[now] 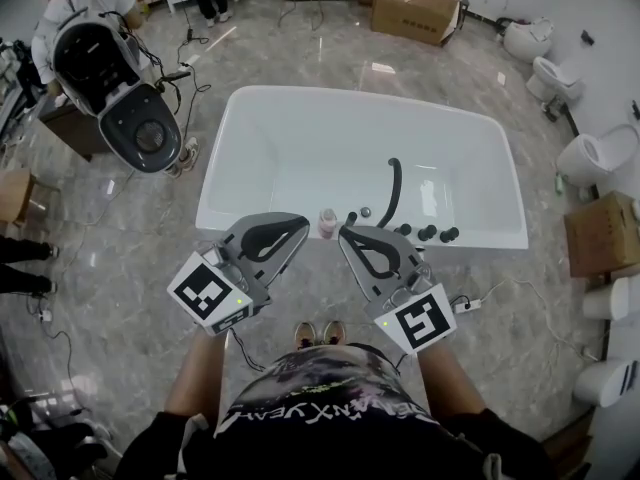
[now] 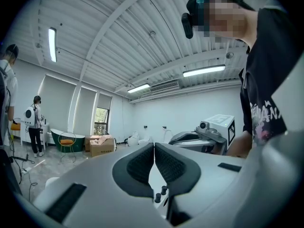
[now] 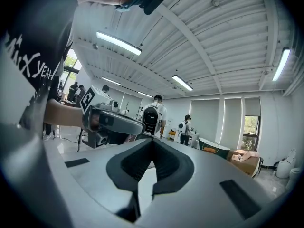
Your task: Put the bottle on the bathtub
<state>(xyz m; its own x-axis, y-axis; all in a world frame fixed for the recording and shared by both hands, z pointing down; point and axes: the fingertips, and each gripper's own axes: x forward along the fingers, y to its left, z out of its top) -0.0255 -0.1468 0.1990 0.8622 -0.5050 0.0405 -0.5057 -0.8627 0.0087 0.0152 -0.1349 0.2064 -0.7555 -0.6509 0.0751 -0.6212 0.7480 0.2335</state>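
A small pale pink bottle stands upright on the near rim of the white bathtub, just left of the black tap and its knobs. My left gripper hangs just left of the bottle and my right gripper just right of it, both above the rim. In the left gripper view the left gripper is shut with nothing held. The right gripper is likewise shut and empty in its own view. Neither gripper view shows the bottle.
Several toilets line the right wall beside a cardboard box. A black-and-white toilet stands at the far left near a person. More boxes lie beyond the tub. A power strip and cables lie on the floor.
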